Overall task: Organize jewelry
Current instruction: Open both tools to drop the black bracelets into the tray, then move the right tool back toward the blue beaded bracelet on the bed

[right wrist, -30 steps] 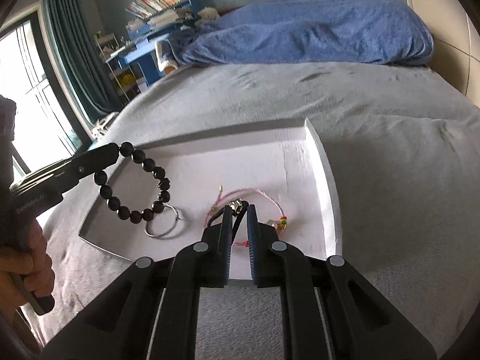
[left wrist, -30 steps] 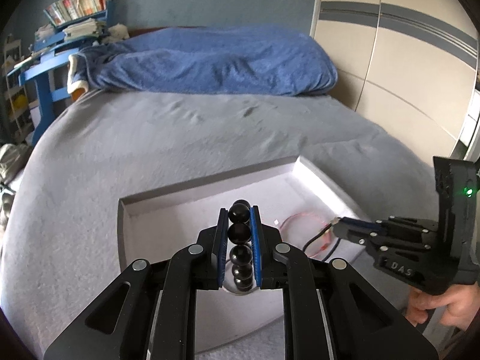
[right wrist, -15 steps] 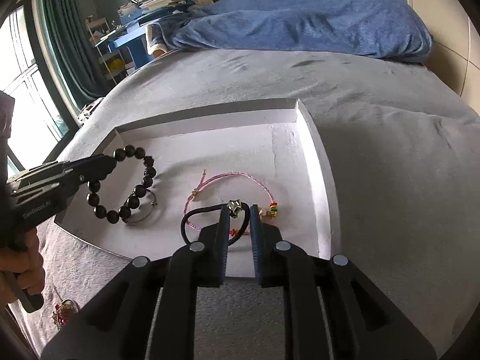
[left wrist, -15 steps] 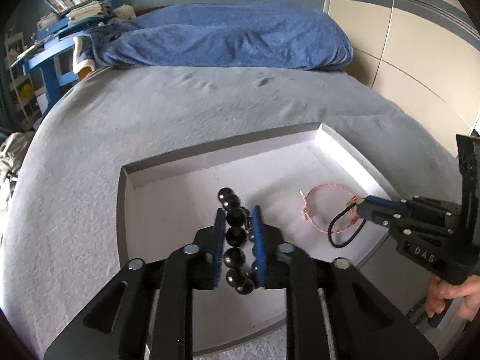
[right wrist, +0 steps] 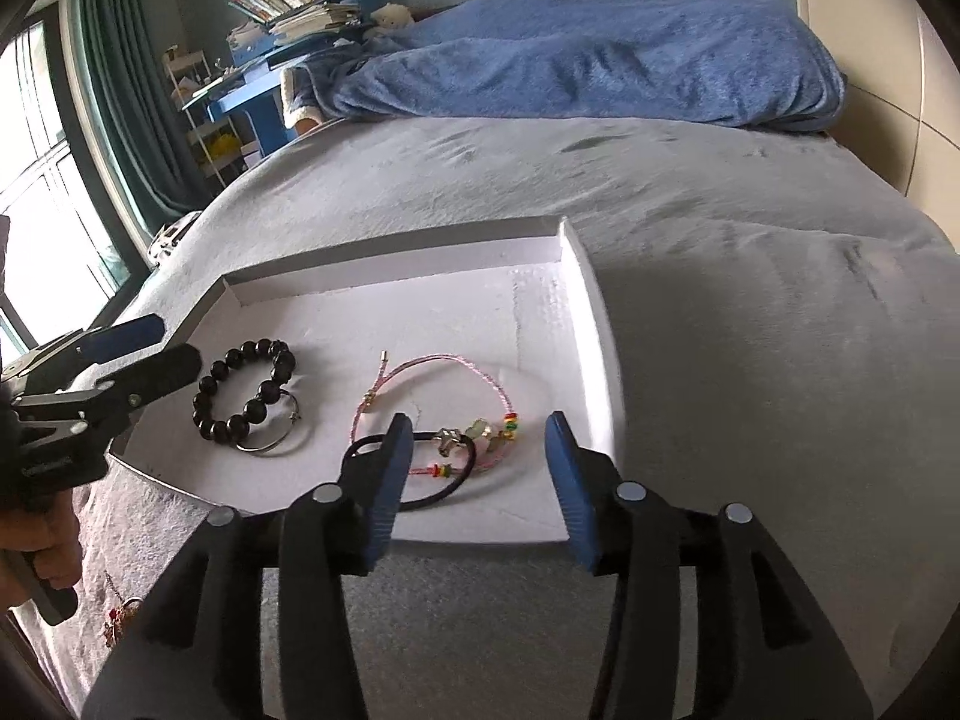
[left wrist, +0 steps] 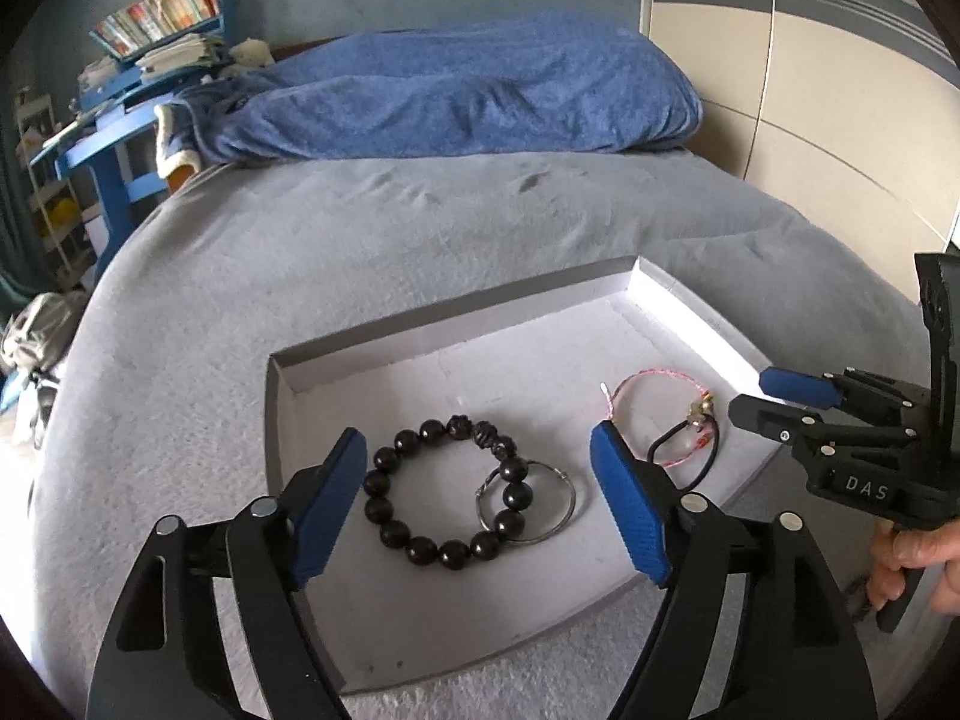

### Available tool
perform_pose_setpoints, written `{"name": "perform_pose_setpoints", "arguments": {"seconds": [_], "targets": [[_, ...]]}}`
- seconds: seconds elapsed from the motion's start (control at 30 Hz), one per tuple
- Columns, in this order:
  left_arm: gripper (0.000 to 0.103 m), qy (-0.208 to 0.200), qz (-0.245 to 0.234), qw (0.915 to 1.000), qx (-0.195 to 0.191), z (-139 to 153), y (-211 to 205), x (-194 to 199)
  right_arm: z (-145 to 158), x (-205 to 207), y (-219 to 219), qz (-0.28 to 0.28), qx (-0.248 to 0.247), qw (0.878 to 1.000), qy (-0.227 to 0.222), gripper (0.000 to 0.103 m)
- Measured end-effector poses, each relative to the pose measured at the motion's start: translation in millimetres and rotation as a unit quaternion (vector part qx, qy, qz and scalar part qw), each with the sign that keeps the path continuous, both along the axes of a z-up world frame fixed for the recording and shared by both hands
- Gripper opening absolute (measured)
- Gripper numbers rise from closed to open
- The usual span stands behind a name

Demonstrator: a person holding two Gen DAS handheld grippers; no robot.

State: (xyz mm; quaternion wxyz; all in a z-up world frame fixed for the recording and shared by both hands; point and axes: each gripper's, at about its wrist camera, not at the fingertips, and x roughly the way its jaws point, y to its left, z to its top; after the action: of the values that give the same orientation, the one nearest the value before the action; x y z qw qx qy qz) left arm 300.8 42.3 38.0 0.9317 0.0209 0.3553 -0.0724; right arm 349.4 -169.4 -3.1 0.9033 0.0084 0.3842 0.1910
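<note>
A shallow white tray (left wrist: 372, 354) (right wrist: 591, 312) lies on the grey bed. In it a black bead bracelet (left wrist: 447, 492) (right wrist: 246, 387) lies partly over a silver ring bangle (left wrist: 549, 510) (right wrist: 282, 435). To the right a pink cord bracelet (left wrist: 654, 384) (right wrist: 444, 369) lies with a black cord bracelet with a charm (left wrist: 684, 456) (right wrist: 447, 480). My left gripper (left wrist: 480, 501) (right wrist: 144, 345) is open and empty over the bead bracelet. My right gripper (right wrist: 480, 480) (left wrist: 774, 393) is open and empty over the black cord bracelet.
A blue blanket (left wrist: 456, 102) lies across the far end of the bed. A blue desk with books (left wrist: 138, 78) stands at the far left. A small red ornament (right wrist: 120, 615) lies on the bed near the tray's left front corner. A wardrobe (left wrist: 810, 90) stands on the right.
Both grippers opened. The left let go of the bead bracelet, which now lies on the bangle. The right let go of the black cord bracelet, now lying on the pink one.
</note>
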Motion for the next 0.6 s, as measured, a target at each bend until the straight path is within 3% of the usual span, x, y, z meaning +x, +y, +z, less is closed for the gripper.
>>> {"name": "perform_pose_setpoints", "arguments": {"seconds": [0.27,0.6], "targets": [[0.085,-0.016,0.001,0.9998,-0.007,14.6,2.5,-37.6,14.2,-24.1,-14.5,-0.012,0.007,1.0,-0.014,0.06],[0.088,-0.024,0.02,0.9994,-0.016,22.0,20.6,-103.6,22.7,-61.3,-19.3,-0.005,0.001,1.0,-0.017,0.061]]}}
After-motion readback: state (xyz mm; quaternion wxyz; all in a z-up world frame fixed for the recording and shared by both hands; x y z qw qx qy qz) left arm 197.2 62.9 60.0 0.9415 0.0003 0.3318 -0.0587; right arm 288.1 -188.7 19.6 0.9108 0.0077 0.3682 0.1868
